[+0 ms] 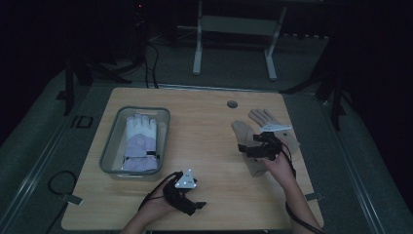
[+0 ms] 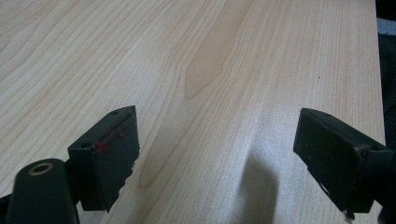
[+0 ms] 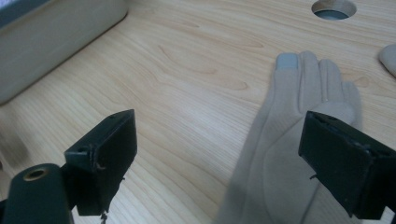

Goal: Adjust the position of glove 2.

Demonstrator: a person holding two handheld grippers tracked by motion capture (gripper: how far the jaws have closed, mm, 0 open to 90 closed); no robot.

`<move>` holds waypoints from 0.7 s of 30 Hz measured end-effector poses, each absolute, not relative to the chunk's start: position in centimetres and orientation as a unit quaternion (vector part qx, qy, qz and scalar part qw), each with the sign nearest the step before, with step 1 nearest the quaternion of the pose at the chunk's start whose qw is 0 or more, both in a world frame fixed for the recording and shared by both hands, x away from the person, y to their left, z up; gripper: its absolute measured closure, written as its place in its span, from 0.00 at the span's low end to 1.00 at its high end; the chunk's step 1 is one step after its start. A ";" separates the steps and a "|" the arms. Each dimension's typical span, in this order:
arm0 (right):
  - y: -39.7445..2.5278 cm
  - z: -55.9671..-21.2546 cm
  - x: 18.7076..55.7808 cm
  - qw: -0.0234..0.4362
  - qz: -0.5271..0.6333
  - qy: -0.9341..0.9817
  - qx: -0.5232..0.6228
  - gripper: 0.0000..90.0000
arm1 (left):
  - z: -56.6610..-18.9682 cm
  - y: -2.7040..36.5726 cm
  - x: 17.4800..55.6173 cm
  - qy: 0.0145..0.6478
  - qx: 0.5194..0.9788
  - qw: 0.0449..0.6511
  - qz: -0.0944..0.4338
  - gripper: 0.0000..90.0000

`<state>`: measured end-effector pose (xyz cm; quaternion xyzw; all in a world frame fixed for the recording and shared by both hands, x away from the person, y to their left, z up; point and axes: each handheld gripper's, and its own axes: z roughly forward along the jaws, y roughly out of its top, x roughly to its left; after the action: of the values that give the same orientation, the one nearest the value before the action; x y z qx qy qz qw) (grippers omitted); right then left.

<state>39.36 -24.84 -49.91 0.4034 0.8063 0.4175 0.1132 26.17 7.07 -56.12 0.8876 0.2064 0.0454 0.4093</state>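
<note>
- Soft beige knit gloves [image 1: 253,146] lie flat near the wooden worktop's [image 1: 209,141] right edge; a padded white glove [image 1: 140,141] fills the clear bin [image 1: 109,146] at the left edge.
- Right gripper [image 1: 249,149] hovers over a beige glove, jaws wide, empty.
- Left gripper [image 1: 197,205] sits by the near edge, jaws wide, empty.

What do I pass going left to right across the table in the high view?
Clear bin holding a white glove → left gripper near the front edge → right gripper → beige gloves lying flat on the table.
</note>
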 end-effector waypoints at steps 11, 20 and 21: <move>-26.9 -51.2 41.1 0.164 0.374 0.823 0.394 0.36 | -56.4 6.9 26.0 0.198 0.893 0.400 0.051 0.16; -27.6 -52.5 41.9 0.161 0.348 0.832 0.400 0.40 | -56.5 6.9 26.0 0.195 0.894 0.400 0.047 0.16; -27.6 -52.6 42.0 0.158 0.351 0.832 0.400 0.40 | -56.5 7.0 26.1 0.198 0.894 0.400 0.046 0.16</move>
<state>41.99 -27.60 -52.61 0.4001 0.8317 0.3507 0.1585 26.06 6.99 -56.55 0.8936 0.1976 0.0461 0.4005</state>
